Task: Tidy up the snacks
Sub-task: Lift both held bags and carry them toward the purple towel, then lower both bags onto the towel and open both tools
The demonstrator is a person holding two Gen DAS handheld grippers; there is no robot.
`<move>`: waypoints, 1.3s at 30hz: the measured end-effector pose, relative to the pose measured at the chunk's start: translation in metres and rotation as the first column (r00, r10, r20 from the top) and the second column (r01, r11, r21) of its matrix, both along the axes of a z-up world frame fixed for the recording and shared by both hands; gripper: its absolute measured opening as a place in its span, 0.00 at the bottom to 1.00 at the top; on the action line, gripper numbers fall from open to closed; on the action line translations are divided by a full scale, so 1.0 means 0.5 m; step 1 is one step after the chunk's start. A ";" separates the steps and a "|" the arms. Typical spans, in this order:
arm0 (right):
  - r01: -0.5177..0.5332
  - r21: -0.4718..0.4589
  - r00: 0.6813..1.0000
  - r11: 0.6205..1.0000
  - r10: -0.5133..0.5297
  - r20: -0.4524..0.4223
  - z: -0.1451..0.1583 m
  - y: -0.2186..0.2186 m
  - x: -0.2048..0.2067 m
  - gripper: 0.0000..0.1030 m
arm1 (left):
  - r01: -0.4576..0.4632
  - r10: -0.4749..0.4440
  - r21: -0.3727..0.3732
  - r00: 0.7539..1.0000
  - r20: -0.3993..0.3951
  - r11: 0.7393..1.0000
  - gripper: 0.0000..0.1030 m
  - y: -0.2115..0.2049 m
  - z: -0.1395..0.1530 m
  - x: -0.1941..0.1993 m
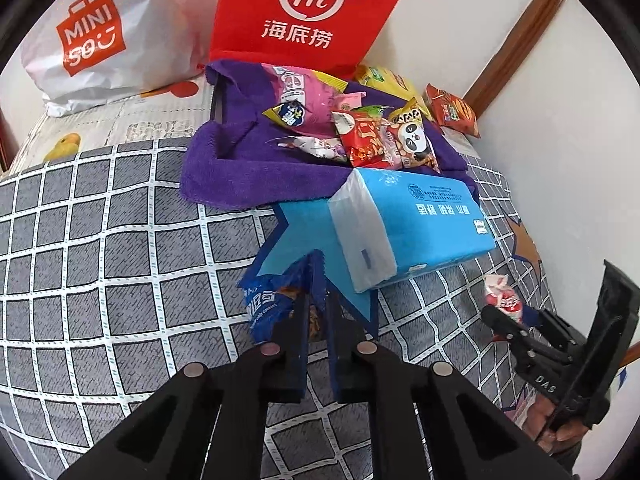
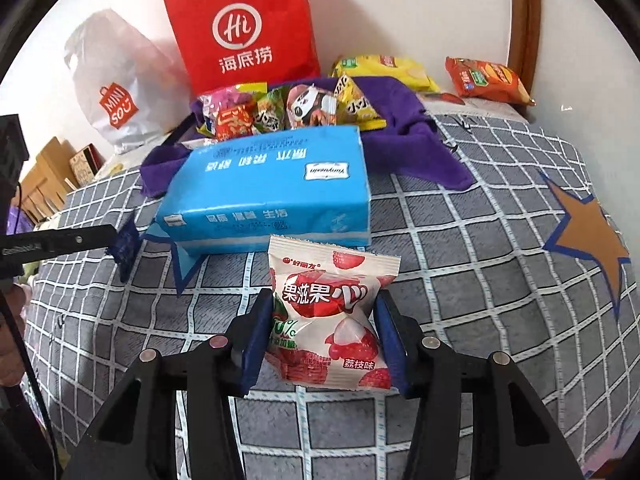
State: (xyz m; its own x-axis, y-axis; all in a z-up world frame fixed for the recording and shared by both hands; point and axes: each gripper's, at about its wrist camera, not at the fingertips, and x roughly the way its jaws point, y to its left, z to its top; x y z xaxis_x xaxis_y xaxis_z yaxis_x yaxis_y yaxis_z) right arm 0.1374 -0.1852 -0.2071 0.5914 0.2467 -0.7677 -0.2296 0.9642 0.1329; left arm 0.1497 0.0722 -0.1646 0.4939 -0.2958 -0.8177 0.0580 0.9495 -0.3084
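Both of my hand-held grippers hung over the bed's grey quilt with its white grid lines [image 2: 460,240]: my left gripper [image 1: 316,300] had its dark blue pads pressed together on the crimped edge of a blue foil cookie packet [image 1: 266,308], and my right gripper [image 2: 324,320] pinched a white and red lychee-flavoured sweet pouch [image 2: 330,320] by its two sides, both pads touching the wrapper. On the far part of the bed a red paper carrier bag with a white round logo [image 2: 240,32] stood upright against the wall, with a white plastic shopping bag bearing a red logo [image 2: 116,92] slumped to its left. In front of the red bag lay a crumpled purple towel [image 1: 240,176], and on it sat a heap of small snack packets [image 1: 360,136] in pink, red, yellow and panda print. A light blue soft pack of tissues [image 2: 272,192] lay between that heap and my grippers, its far edge against the towel. To the right of the towel, a yellow chip bag [image 2: 380,68] and an orange biscuit packet [image 2: 486,80] rested near the wall. An orange star patch with a blue border [image 2: 588,232] showed on the quilt at the right.
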 end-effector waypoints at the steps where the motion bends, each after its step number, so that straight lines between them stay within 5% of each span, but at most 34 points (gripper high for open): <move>1: 0.000 -0.006 1.000 1.000 0.000 0.005 0.003 -0.002 -0.002 0.49 | 0.000 0.000 0.002 1.000 0.001 1.000 0.07 -0.001 0.000 0.000; 16: 0.001 0.007 1.000 1.000 -0.002 0.024 0.029 -0.007 -0.004 0.49 | -0.015 0.016 -0.009 1.000 0.017 1.000 0.06 0.027 0.018 -0.016; 18: -0.005 0.009 1.000 1.000 0.005 0.028 0.030 -0.003 -0.005 0.49 | -0.009 0.009 0.003 1.000 0.008 1.000 0.15 0.018 0.005 -0.010; 20: -0.010 0.008 1.000 1.000 0.009 0.029 0.029 0.000 -0.006 0.49 | -0.017 0.017 0.029 1.000 -0.005 0.999 0.45 0.007 -0.013 0.000; 30: -0.010 0.006 1.000 1.000 0.010 0.017 0.014 -0.018 -0.005 0.49 | -0.039 0.041 0.152 0.999 -0.008 0.988 0.58 -0.038 -0.078 0.031; 33: -0.008 0.013 1.000 1.000 0.008 0.009 0.010 -0.022 0.000 0.49 | -0.039 0.037 0.207 0.999 0.013 0.977 0.58 -0.057 -0.083 0.032; 37: -0.014 0.014 1.000 1.000 0.014 0.014 0.015 -0.023 0.002 0.49 | -0.019 0.014 0.198 1.000 0.027 0.980 0.28 -0.063 -0.077 0.025; 39: -0.021 0.015 0.999 1.000 0.020 0.024 0.024 -0.022 0.002 0.49 | -0.018 0.014 0.179 1.000 0.023 0.984 0.26 -0.055 -0.071 0.022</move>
